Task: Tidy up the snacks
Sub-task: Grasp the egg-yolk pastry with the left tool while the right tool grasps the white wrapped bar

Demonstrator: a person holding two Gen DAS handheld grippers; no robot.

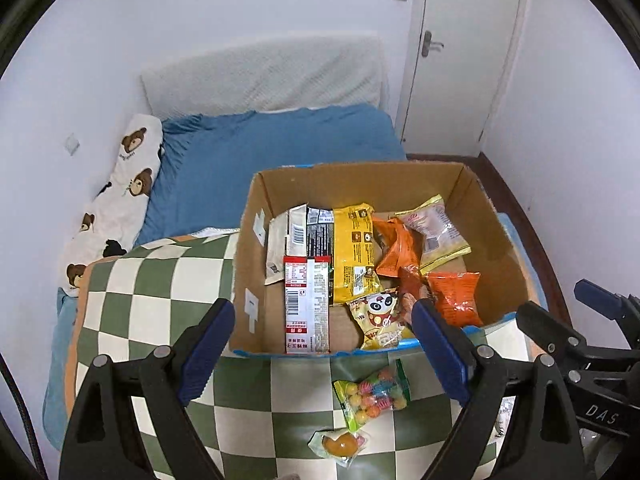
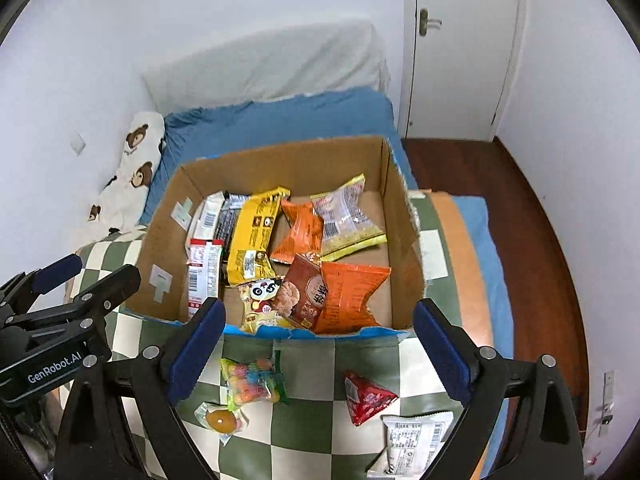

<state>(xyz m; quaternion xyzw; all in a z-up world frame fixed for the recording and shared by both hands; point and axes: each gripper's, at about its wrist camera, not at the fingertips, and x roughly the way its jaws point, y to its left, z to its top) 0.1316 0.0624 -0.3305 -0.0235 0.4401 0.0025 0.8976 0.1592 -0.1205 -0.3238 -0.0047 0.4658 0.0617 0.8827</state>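
Note:
An open cardboard box (image 1: 492, 216) (image 2: 400, 216) stands on a green-and-white checkered mat (image 1: 152, 308) (image 2: 304, 432) and holds several snack packs: a yellow pack (image 1: 354, 252) (image 2: 254, 236), orange packs (image 1: 454, 296) (image 2: 348, 296), a panda pack (image 1: 378, 318) (image 2: 262, 296). On the mat in front lie a bag of coloured candy balls (image 1: 372, 396) (image 2: 252, 380), a small jelly cup (image 1: 340, 444) (image 2: 220, 420), a red triangular pack (image 2: 366, 396) and a white sachet (image 2: 416, 440). My left gripper (image 1: 324, 344) and right gripper (image 2: 320, 344) are both open and empty, above the mat at the box's near edge.
The mat lies on a bed with a blue sheet (image 1: 280, 140) (image 2: 280, 120), a bear-print pillow (image 1: 120, 200) (image 2: 132, 164) at the left and a white headboard cushion (image 1: 260, 76). A door (image 1: 460, 40) (image 2: 460, 40) and dark wood floor (image 2: 520, 220) are at the right.

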